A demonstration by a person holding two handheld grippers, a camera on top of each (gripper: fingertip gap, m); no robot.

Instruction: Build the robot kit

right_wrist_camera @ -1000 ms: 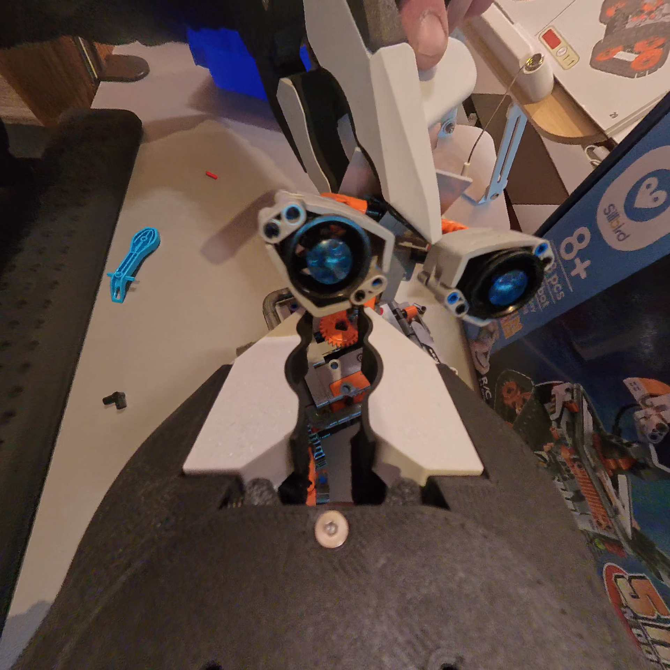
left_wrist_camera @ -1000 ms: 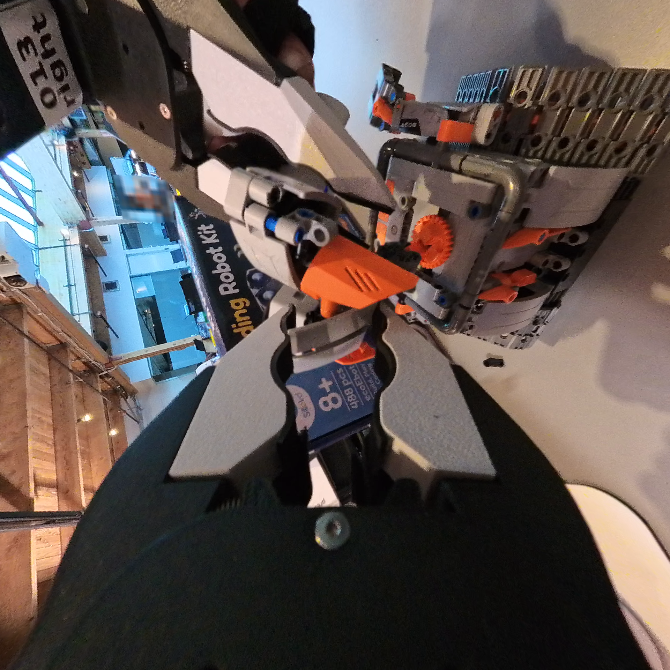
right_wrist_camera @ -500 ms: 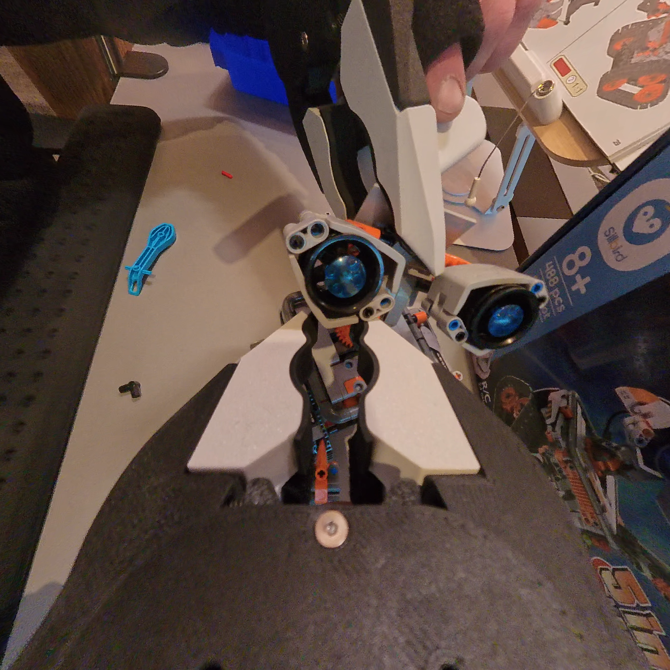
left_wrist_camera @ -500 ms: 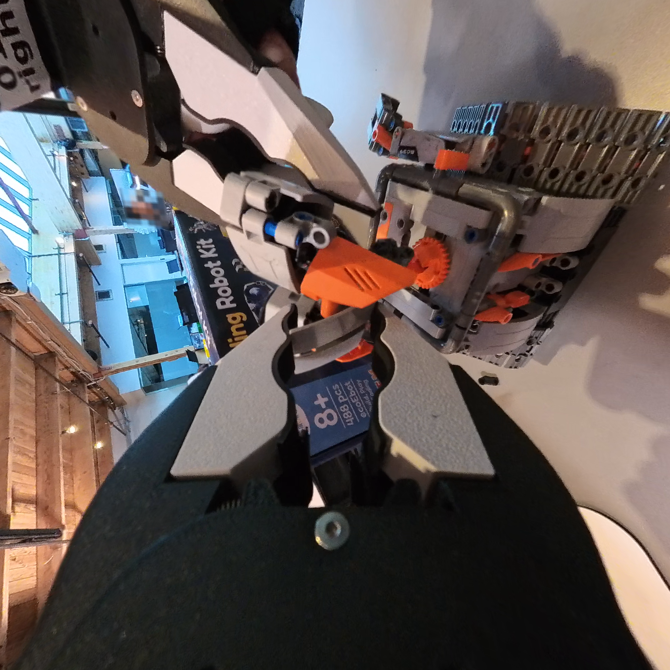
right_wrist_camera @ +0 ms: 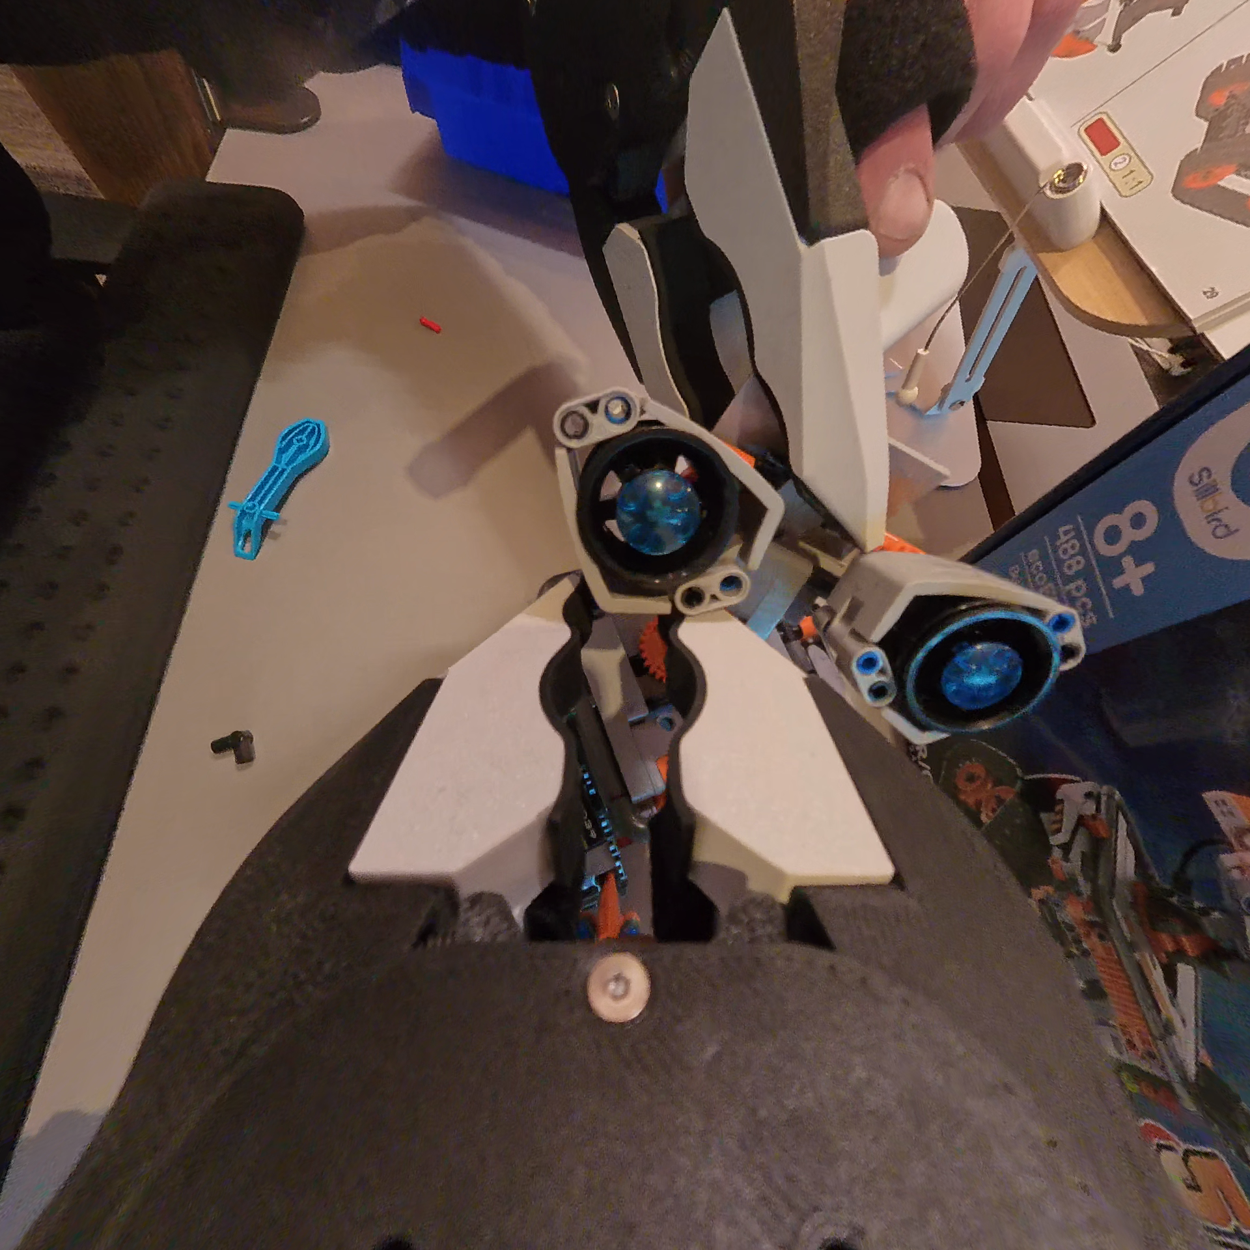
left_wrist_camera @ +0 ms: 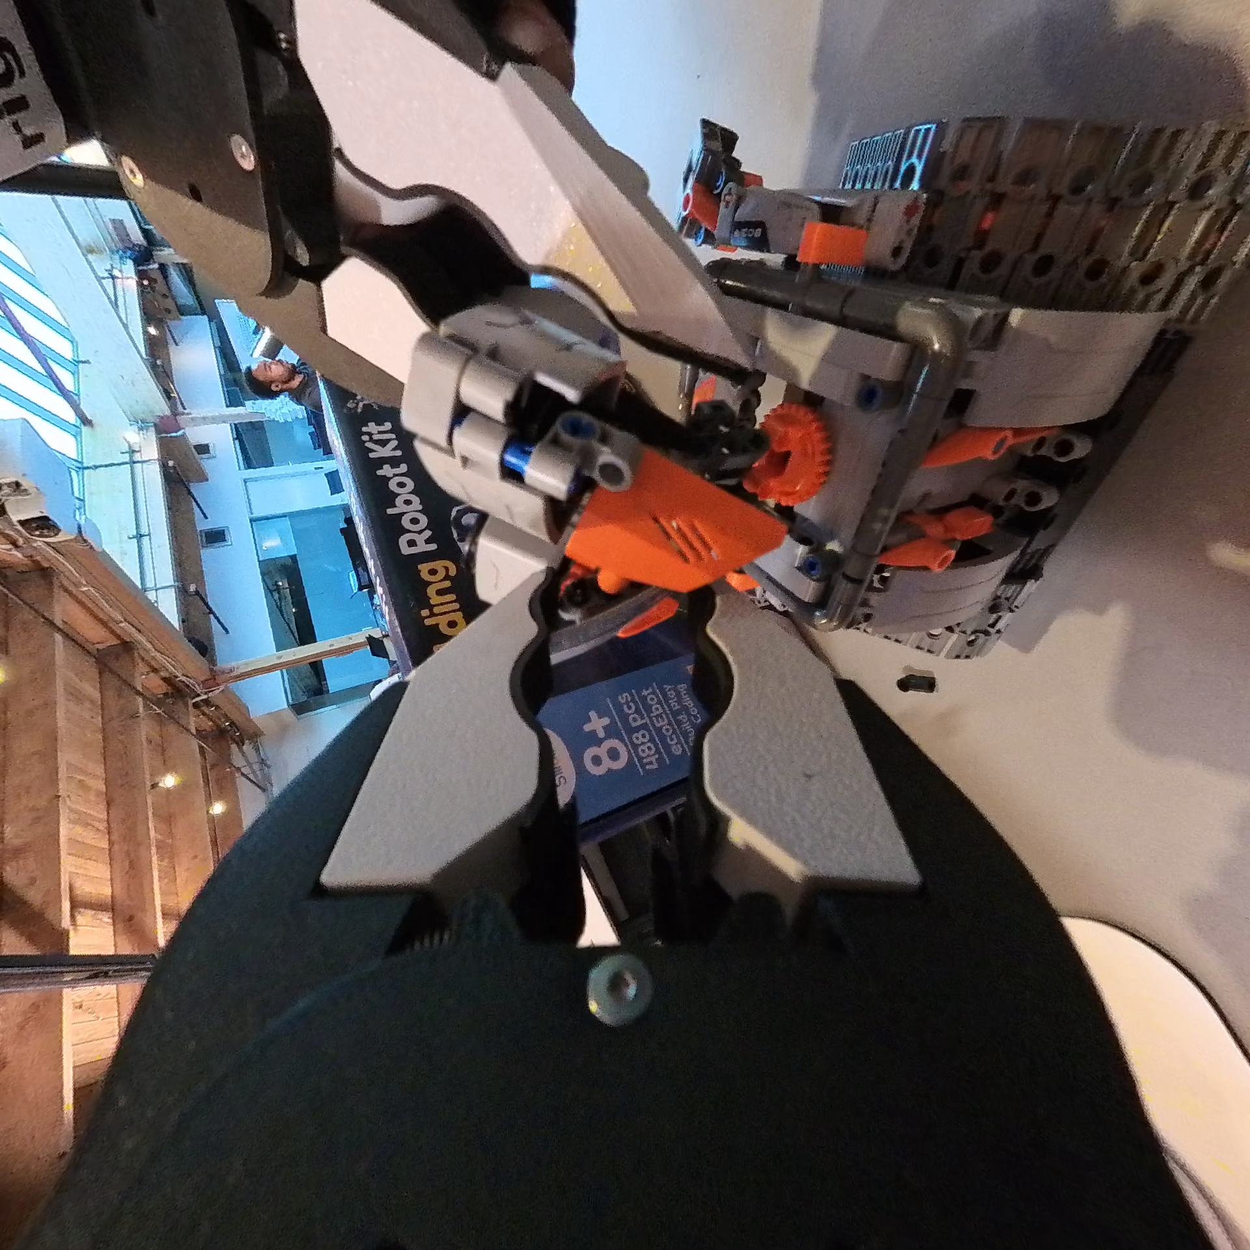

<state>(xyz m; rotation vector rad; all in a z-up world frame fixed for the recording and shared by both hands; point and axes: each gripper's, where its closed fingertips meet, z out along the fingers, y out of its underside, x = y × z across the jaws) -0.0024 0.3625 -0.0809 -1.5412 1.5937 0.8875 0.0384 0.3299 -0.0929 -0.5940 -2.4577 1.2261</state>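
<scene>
A grey and orange brick-built robot model (left_wrist_camera: 913, 419) with grey tracks (left_wrist_camera: 1082, 223) lies on a white table. Its head (left_wrist_camera: 514, 419) has two blue round eyes (right_wrist_camera: 653, 514) (right_wrist_camera: 981, 676). My left gripper (left_wrist_camera: 629, 602) is shut on the underside of the head, by its orange panel (left_wrist_camera: 676, 534). My right gripper (right_wrist_camera: 629, 615) is nearly shut, and its tips pinch a thin part where the head meets the body. It also shows in the left wrist view (left_wrist_camera: 734, 365), coming from the upper left. The left gripper's finger (right_wrist_camera: 832, 379) reaches in from above.
A blue kit box (right_wrist_camera: 1136, 541) stands at the right, an open booklet (right_wrist_camera: 1163, 101) behind it. A blue plastic tool (right_wrist_camera: 281, 483), a small black pin (right_wrist_camera: 233, 747) and a red pin (right_wrist_camera: 429, 325) lie on the table. A black perforated mat (right_wrist_camera: 88, 473) lies on the left. A hand (right_wrist_camera: 899, 182) holds the left gripper. Some 5 cm of space lies between my two pairs of fingers.
The head has tilted and come closer to both cameras. The grey curved piece between my left fingertips is gone from view, and the orange panel now sits there. Both grippers keep their hold.
</scene>
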